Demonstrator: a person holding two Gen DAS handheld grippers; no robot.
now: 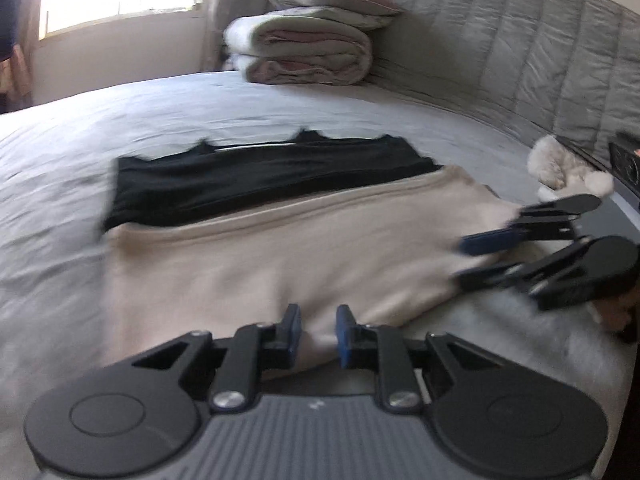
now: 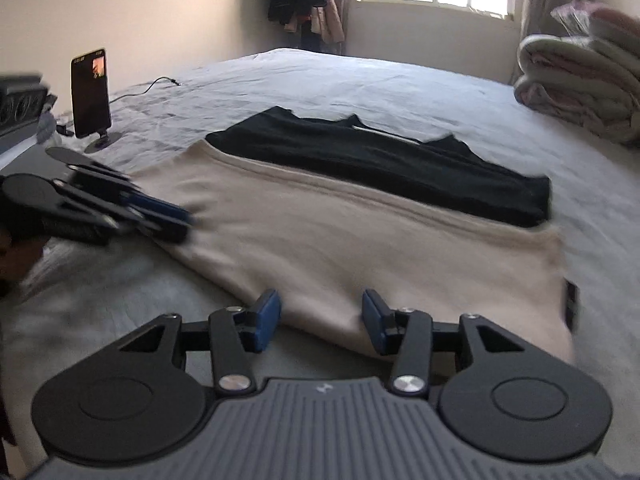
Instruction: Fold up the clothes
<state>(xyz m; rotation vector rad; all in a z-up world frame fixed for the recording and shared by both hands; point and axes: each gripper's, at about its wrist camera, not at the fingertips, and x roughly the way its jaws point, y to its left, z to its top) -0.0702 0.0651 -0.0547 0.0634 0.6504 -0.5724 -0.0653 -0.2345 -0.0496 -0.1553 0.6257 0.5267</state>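
Note:
A beige garment (image 1: 260, 264) (image 2: 360, 248) lies flat on the bed, and its far edge overlaps a black garment (image 1: 260, 184) (image 2: 380, 164). My left gripper (image 1: 318, 330) (image 2: 180, 222) is at one side edge of the beige garment. Its blue pads stand close together with a bunch of beige cloth pinched between them. At the opposite near edge, my right gripper (image 2: 322, 318) (image 1: 476, 258) is open, its fingers wide apart either side of the cloth's border. Both views are blurred by motion.
The grey bed sheet (image 1: 120, 112) spreads all around. Folded quilts and a pillow (image 1: 304, 52) (image 2: 580, 80) are stacked by the padded headboard (image 1: 520, 60). A plush toy (image 1: 568, 172) lies near the bed's side. A phone on a stand (image 2: 91, 92) with a cable (image 2: 148, 88) stands opposite.

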